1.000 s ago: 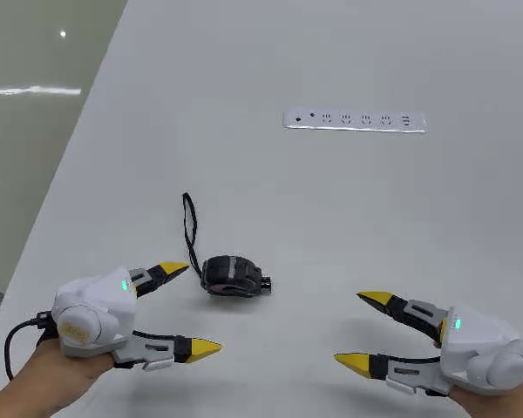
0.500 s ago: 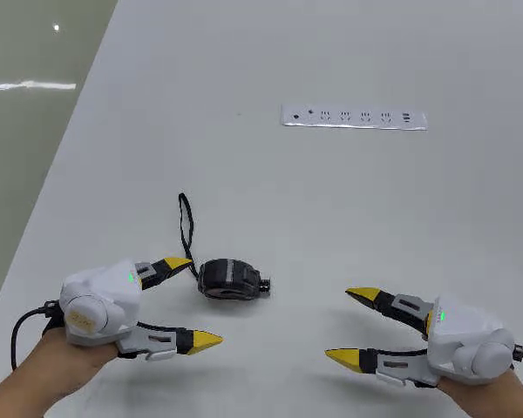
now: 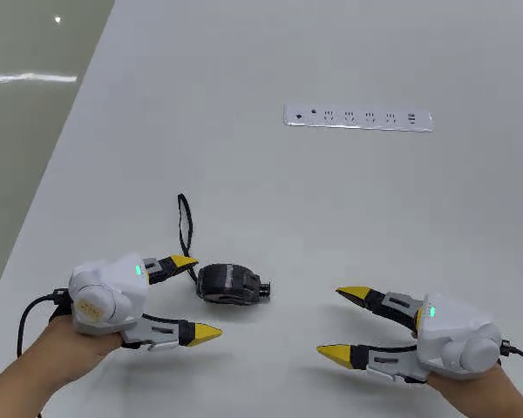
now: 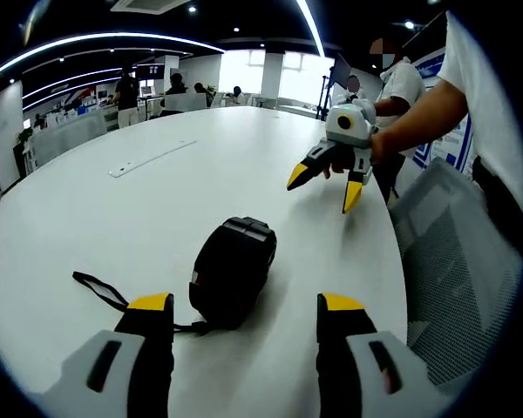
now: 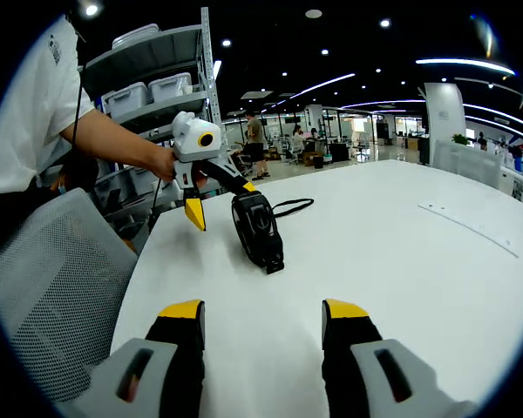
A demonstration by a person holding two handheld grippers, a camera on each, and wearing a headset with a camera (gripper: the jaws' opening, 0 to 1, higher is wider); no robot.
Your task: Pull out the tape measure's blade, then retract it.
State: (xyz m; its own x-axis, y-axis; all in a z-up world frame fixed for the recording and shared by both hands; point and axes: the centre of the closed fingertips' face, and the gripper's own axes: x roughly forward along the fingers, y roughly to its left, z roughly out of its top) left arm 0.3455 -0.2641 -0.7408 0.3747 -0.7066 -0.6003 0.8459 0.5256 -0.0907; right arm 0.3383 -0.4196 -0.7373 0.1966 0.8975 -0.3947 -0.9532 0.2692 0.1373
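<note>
Now the black tape measure (image 3: 232, 284) lies closed, its strap (image 3: 186, 228) trailing.

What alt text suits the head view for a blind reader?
A black tape measure with a black strap lies on a white table, blade not pulled out. The white left gripper, yellow-tipped fingers open, is beside it; the white right gripper, open, is apart. A white power strip lies behind.

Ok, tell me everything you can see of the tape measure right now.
The tape measure is a compact black case with a grey band, lying on the white table, blade apparently fully retracted, its mouth facing the right gripper. Its black wrist strap trails across the table. It sits just ahead of the open left gripper, apparently untouched.
</note>
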